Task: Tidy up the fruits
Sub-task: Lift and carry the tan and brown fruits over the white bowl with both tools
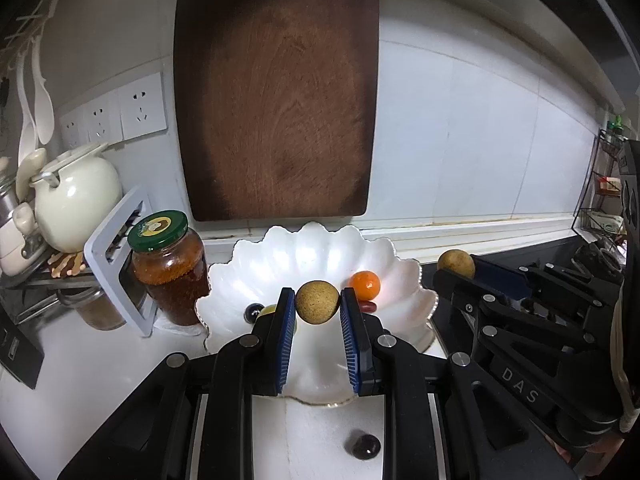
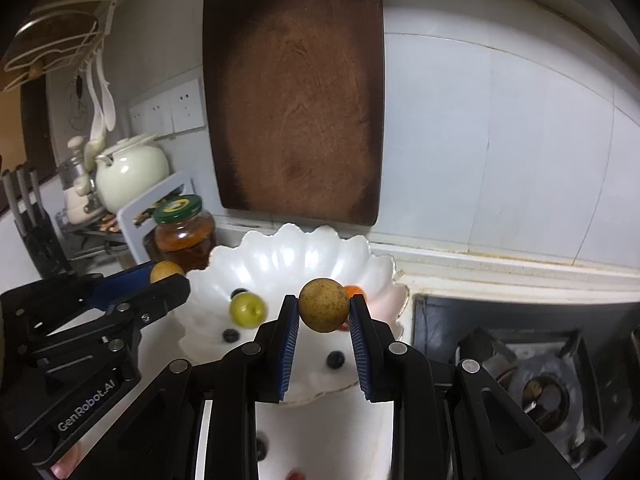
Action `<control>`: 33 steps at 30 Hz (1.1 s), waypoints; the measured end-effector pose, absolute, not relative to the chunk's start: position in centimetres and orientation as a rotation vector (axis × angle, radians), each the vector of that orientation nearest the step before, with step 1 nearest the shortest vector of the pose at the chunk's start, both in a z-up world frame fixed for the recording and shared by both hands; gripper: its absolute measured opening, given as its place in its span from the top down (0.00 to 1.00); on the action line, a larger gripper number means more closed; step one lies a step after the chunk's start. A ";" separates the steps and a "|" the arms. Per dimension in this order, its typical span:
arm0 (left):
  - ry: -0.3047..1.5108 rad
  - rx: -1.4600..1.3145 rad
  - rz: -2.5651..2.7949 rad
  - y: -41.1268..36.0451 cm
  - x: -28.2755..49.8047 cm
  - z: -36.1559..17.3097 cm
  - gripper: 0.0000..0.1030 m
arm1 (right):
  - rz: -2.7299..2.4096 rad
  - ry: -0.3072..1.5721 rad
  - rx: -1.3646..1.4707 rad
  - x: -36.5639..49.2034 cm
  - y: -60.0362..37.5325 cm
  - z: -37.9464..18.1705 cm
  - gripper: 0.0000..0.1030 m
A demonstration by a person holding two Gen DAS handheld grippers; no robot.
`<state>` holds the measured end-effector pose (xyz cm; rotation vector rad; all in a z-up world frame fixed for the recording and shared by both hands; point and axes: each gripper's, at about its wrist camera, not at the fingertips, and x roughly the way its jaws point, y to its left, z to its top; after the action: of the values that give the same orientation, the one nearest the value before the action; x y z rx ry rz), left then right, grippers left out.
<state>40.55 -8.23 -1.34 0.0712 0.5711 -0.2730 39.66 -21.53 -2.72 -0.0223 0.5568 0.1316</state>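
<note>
Fruits under inspection: two round tan speckled fruits, one pinched between the blue pads of the left gripper (image 1: pixel 317 303), the other (image 2: pixel 323 305) pinched likewise by the right gripper (image 2: pixel 323 308); both are held above the front rim of the white scalloped bowl (image 1: pixel 404 276). Inside the bowl lie a small orange fruit (image 1: pixel 364 285), a green round fruit (image 2: pixel 248 310) and dark berries. One dark berry (image 1: pixel 363 445) sits on the white countertop (image 1: pixel 88 364) near its front edge. A green-lidded glass jar (image 1: pixel 170 266) touches the bowl's left rim
</note>
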 end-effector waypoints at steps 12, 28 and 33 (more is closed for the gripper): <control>0.697 0.071 -0.277 -9.8 45.5 -3.4 0.77 | 0.147 0.701 -0.005 45.0 -22.4 -4.9 0.74; 0.893 0.132 -0.246 -10.8 49.7 -8.6 0.77 | 0.134 0.863 -0.049 49.7 -22.6 -9.0 0.74; 0.957 0.144 -0.240 -10.9 50.4 -10.0 0.77 | 0.141 0.881 -0.054 49.9 -22.5 -9.4 0.73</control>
<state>50.38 -10.93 -10.05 0.1438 0.9566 -0.2400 49.91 -22.49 -9.42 -0.0544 0.8812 0.1412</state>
